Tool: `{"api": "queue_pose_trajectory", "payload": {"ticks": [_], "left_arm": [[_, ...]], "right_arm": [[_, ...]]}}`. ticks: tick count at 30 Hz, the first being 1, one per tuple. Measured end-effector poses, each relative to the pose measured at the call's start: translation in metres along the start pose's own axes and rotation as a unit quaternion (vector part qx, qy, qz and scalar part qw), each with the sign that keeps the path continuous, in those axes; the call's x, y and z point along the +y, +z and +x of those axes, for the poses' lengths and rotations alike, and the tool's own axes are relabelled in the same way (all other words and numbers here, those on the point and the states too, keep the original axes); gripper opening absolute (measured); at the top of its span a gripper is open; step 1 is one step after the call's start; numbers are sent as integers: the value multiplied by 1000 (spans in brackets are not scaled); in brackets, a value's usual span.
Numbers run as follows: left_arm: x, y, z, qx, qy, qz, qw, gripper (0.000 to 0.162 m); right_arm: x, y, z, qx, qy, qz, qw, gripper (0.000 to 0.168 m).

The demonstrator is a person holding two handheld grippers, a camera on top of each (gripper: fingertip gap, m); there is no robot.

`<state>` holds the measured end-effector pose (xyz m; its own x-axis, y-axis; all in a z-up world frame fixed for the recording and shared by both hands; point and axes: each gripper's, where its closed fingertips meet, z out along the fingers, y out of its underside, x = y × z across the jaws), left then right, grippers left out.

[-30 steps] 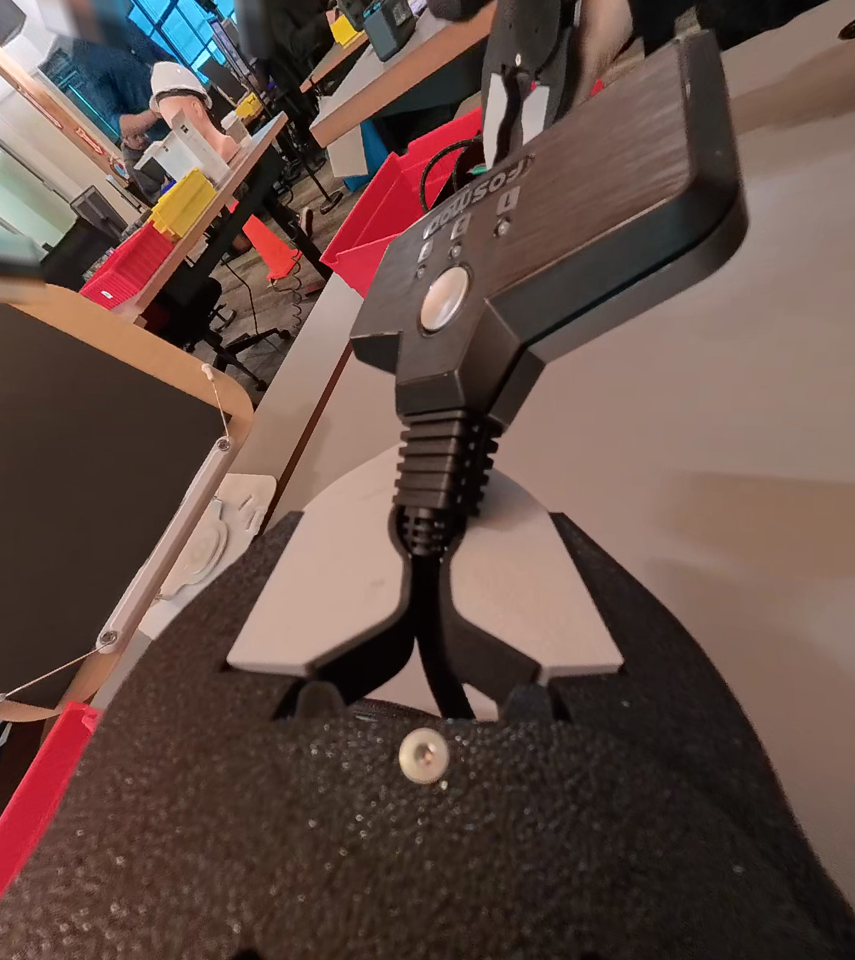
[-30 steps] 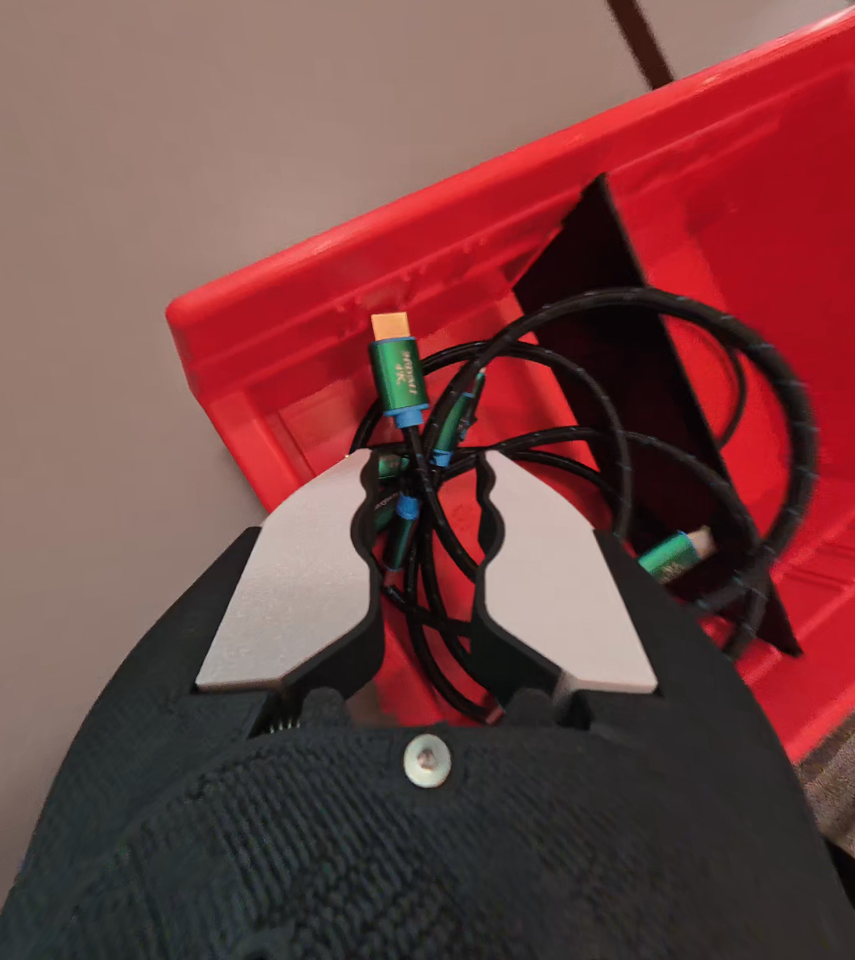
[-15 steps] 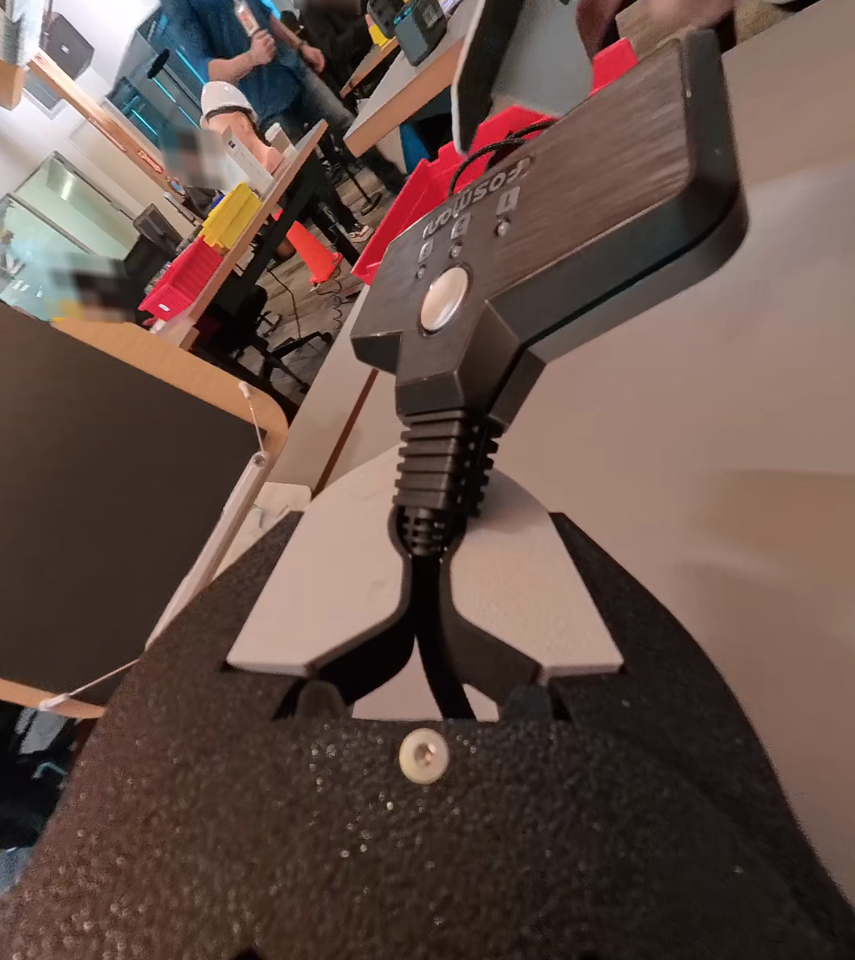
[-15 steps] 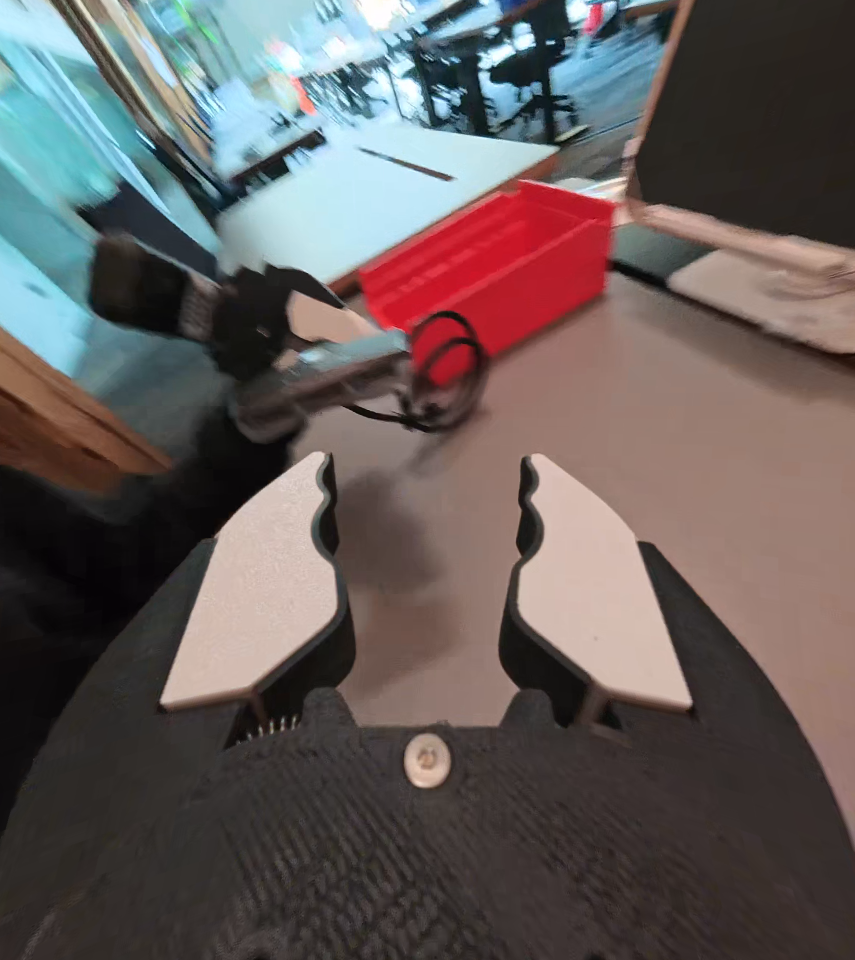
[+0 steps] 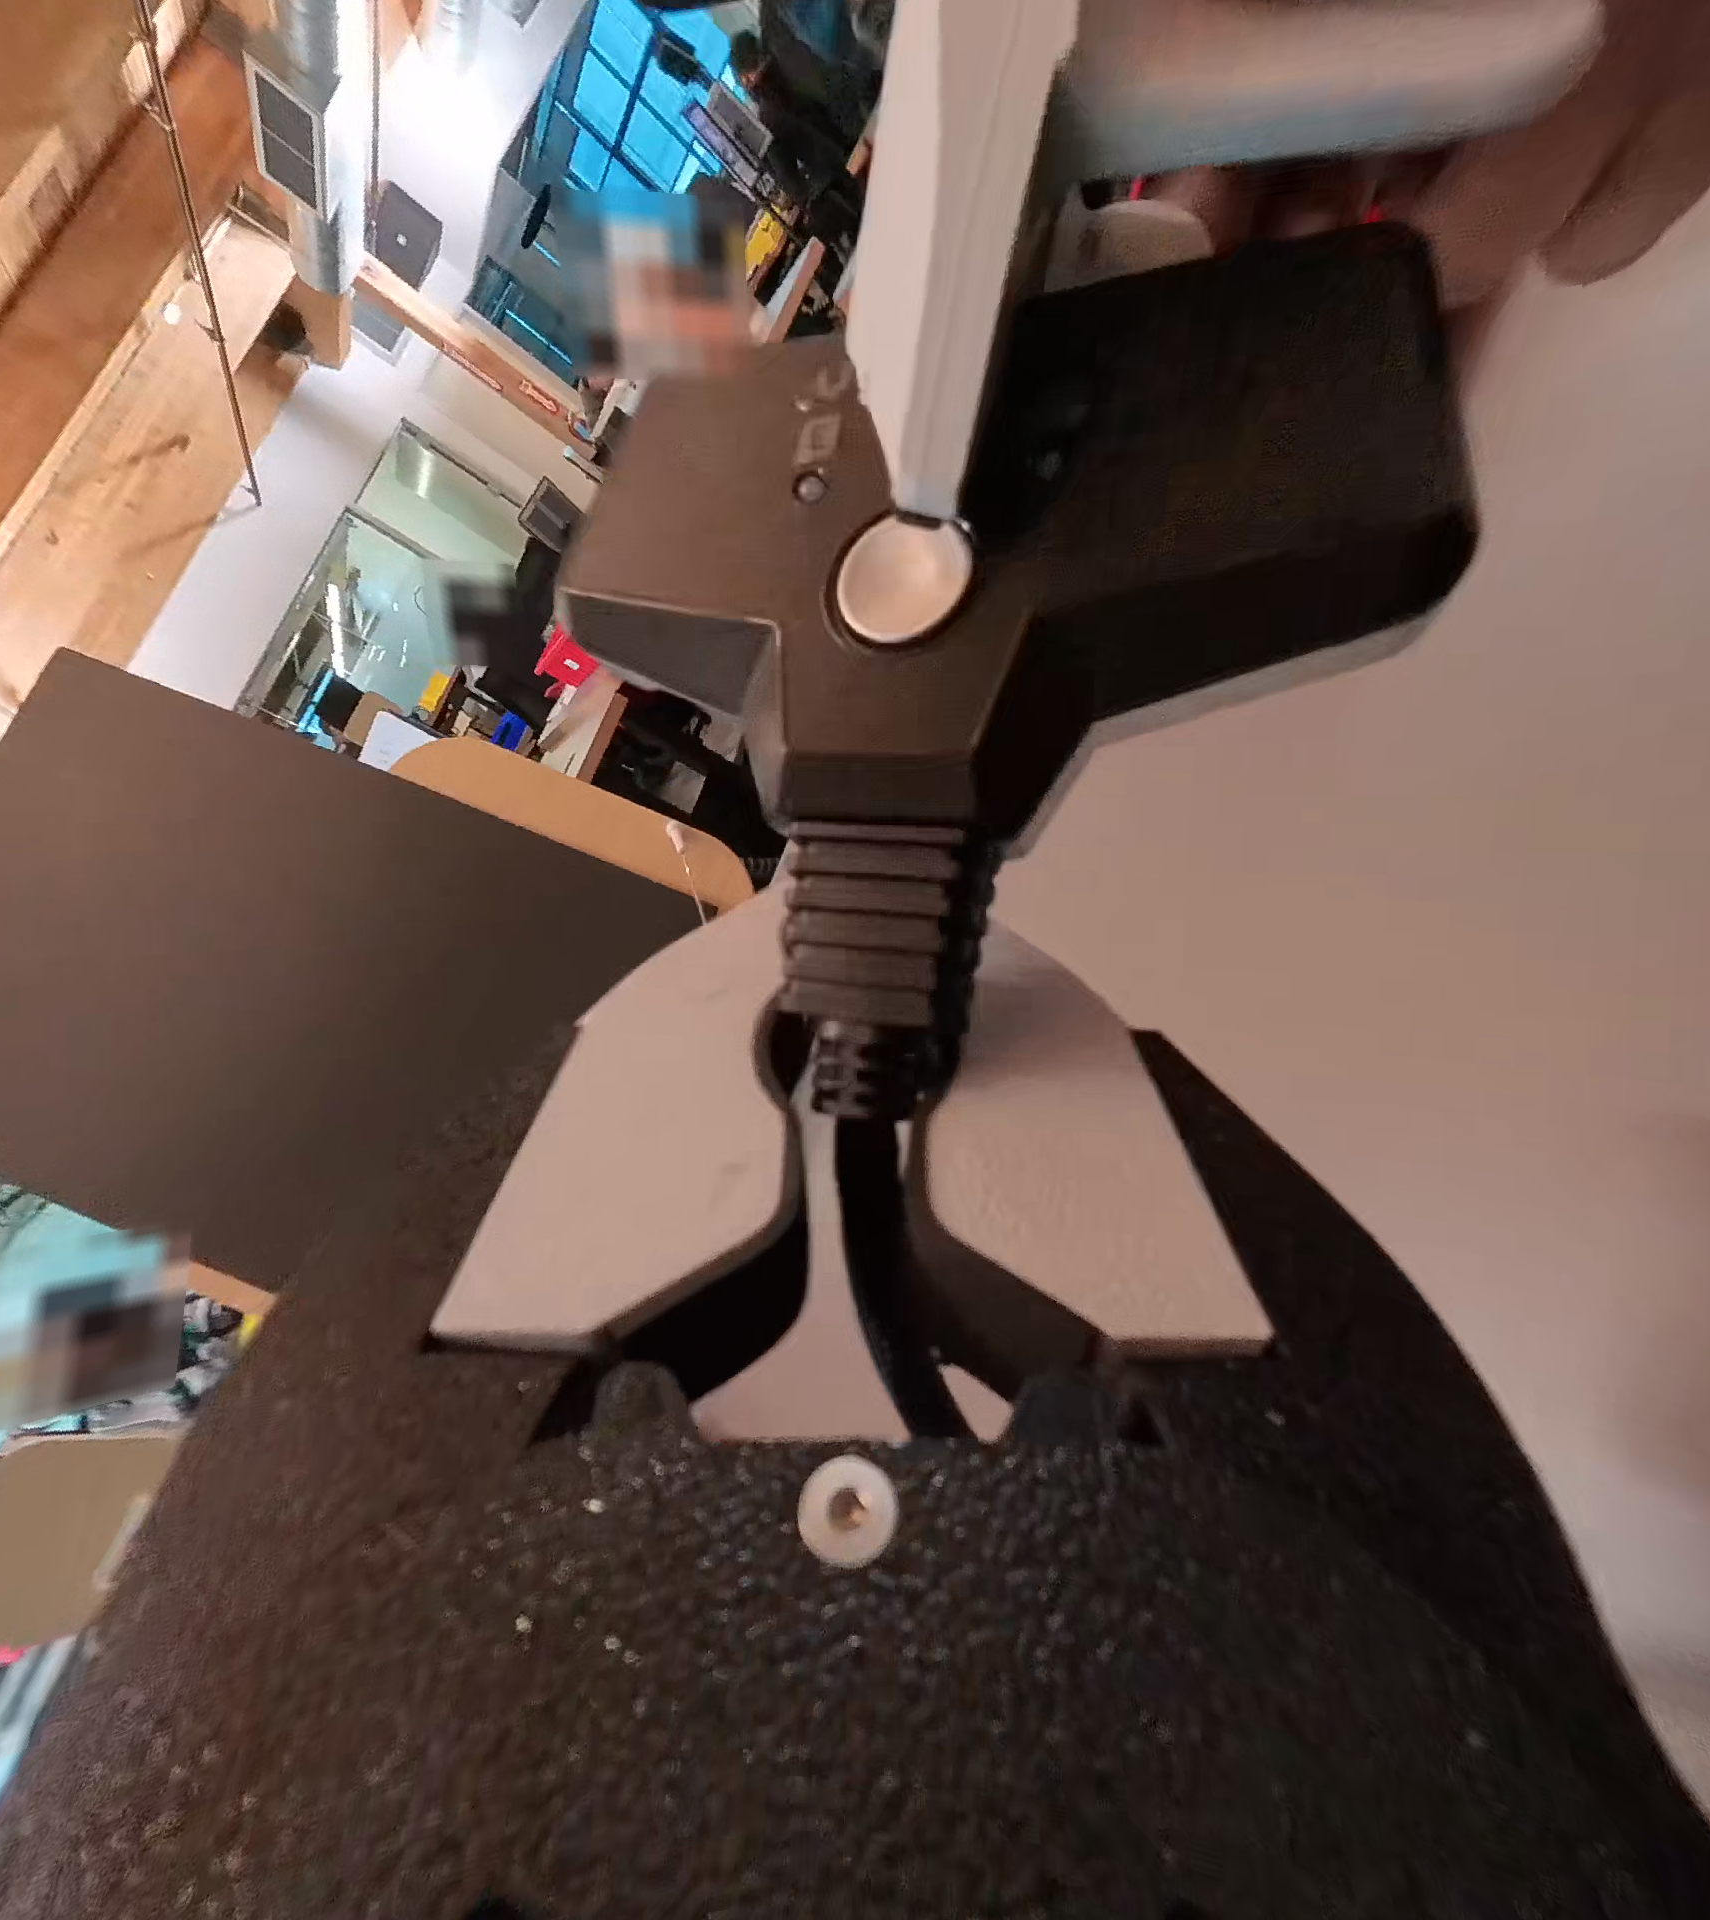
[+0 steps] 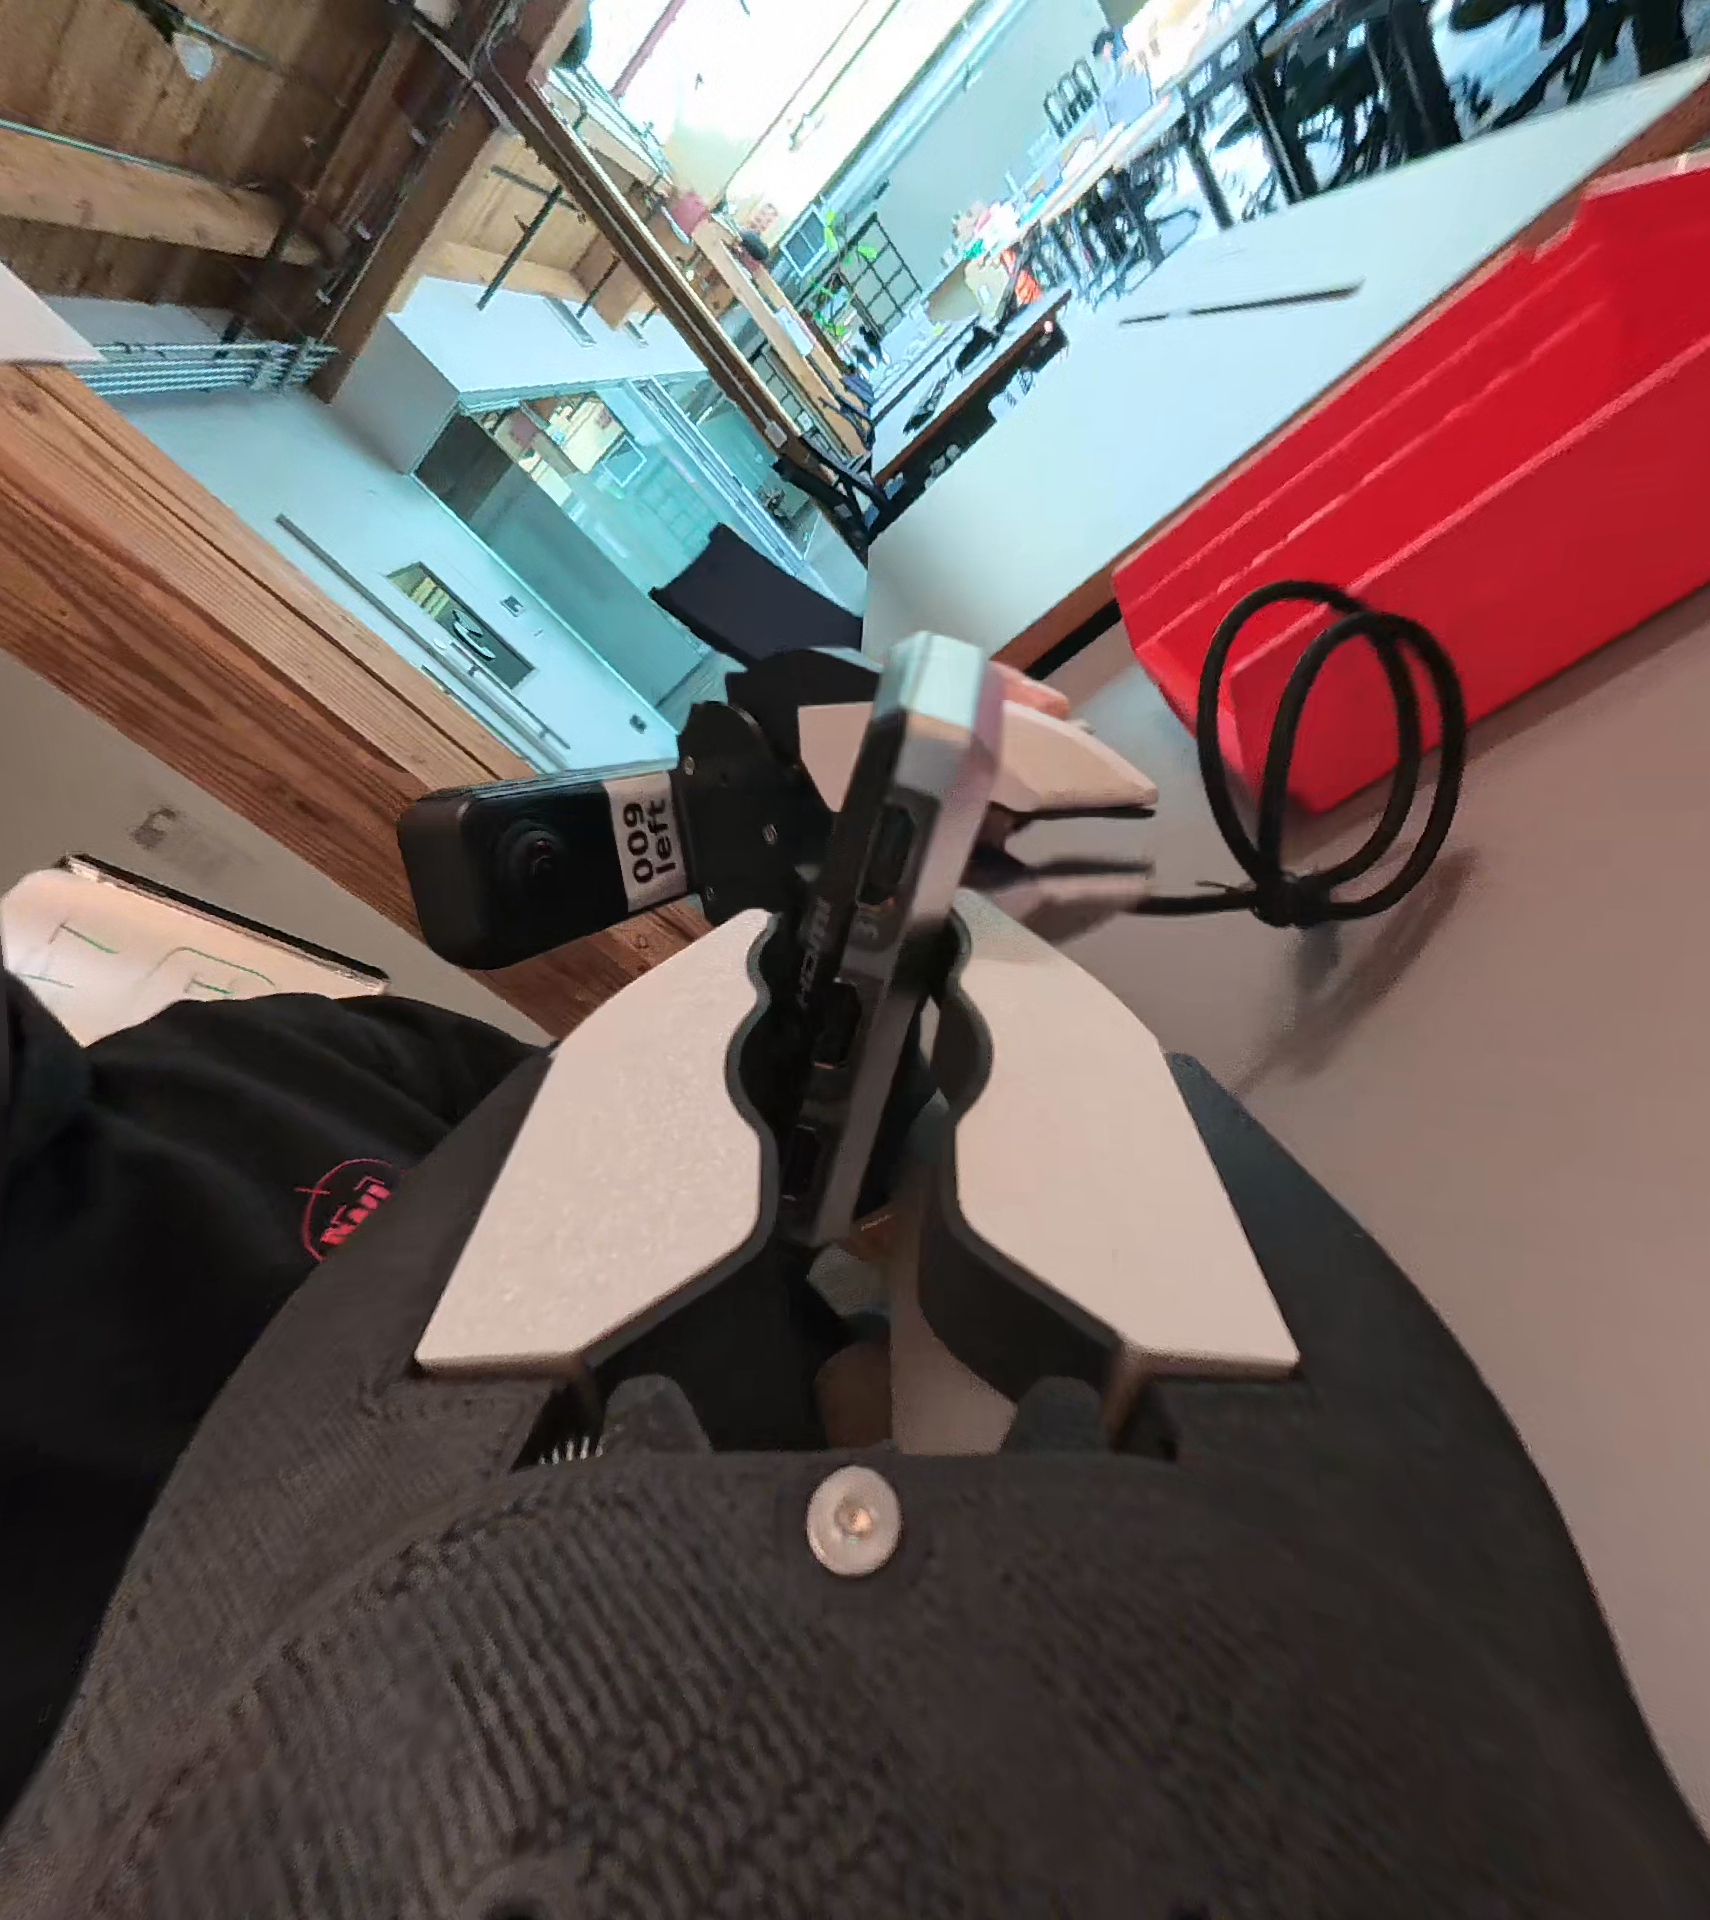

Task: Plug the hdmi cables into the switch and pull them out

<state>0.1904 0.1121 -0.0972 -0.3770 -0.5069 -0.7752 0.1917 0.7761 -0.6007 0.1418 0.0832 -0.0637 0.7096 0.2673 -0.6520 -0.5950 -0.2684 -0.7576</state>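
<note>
The black HDMI switch with a round silver button is held up off the grey table. My left gripper is shut on the ribbed strain relief of the switch's cable. In the right wrist view the switch stands edge-on, its row of ports facing me. My right gripper is shut on that port end, and one of its white fingers lies across the switch's top. A tied coil of black cable rests on the table. No green-plug cables are in view.
A red bin stands on the table behind the cable coil. A black board with a wooden edge stands to the left. The left gripper's camera points toward me. A hand shows at the upper right.
My right gripper left the cables in the red bin, swung over open, and is now closed on the switch's port end. The left gripper has tilted the switch up, still holding it.
</note>
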Motion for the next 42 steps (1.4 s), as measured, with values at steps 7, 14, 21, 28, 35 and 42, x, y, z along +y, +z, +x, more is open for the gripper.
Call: {"api": "queue_pose_trajectory", "payload": {"ticks": [7, 14, 21, 28, 35, 42], "left_arm": [[-13, -20, -37, -79, -98, 53, 991, 65], [-1, -37, -60, -135, -131, 81, 979, 66], [19, -25, -51, -106, -149, 51, 982, 65], [25, -18, -45, -91, -151, 38, 984, 64], [28, -16, -41, -82, -154, 34, 984, 63], [33, -6, -30, -62, -146, 15, 987, 61]], "right_arm": [[-58, -49, -13, 19, -97, 88, 991, 23], [-155, -172, -32, 127, -193, 223, 947, 23], [-218, -294, -30, 332, -280, 219, 874, 23], [-196, -360, 43, 407, -224, 140, 875, 23], [-155, -397, 102, 437, -128, 161, 875, 23], [-166, -390, 140, 499, -96, 115, 854, 22]]}}
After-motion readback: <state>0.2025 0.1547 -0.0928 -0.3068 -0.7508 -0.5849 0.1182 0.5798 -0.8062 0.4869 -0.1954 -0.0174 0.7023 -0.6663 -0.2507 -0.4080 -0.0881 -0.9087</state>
